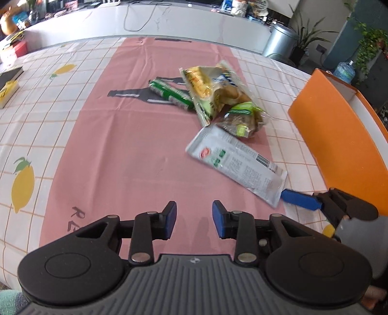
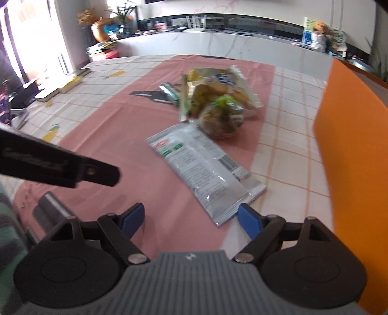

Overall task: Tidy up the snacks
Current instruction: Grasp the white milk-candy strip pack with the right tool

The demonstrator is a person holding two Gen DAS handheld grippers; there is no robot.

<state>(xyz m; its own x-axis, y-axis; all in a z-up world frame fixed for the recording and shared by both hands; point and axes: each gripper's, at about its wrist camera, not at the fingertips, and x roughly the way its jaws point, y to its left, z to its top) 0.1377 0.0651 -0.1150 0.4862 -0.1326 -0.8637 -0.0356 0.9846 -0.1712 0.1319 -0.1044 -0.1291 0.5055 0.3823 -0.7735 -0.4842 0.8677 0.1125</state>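
Observation:
Several snack packs lie on a pink runner. A grey-white flat pack (image 1: pixel 236 167) (image 2: pixel 205 169) is nearest. Behind it sit a clear bag of dark snacks with a green label (image 1: pixel 242 118) (image 2: pixel 222 116), a yellow bag (image 1: pixel 213 89) (image 2: pixel 213 83) and a green roll (image 1: pixel 171 93) (image 2: pixel 169 90). My left gripper (image 1: pixel 194 219) hangs open over bare pink cloth, left of the grey-white pack, nothing between its fingers. My right gripper (image 2: pixel 191 219) is open at that pack's near end, one blue finger (image 2: pixel 249 220) beside its corner; in the left wrist view a blue fingertip (image 1: pixel 300 200) lies by the pack's edge.
An orange box (image 1: pixel 339 145) (image 2: pixel 351 157) with a white inside stands at the table's right side. A lemon-print checked cloth (image 1: pixel 36 121) covers the table. Books and a yellow block (image 1: pixel 7 92) lie at the far left. A white counter (image 1: pixel 145 21) runs behind.

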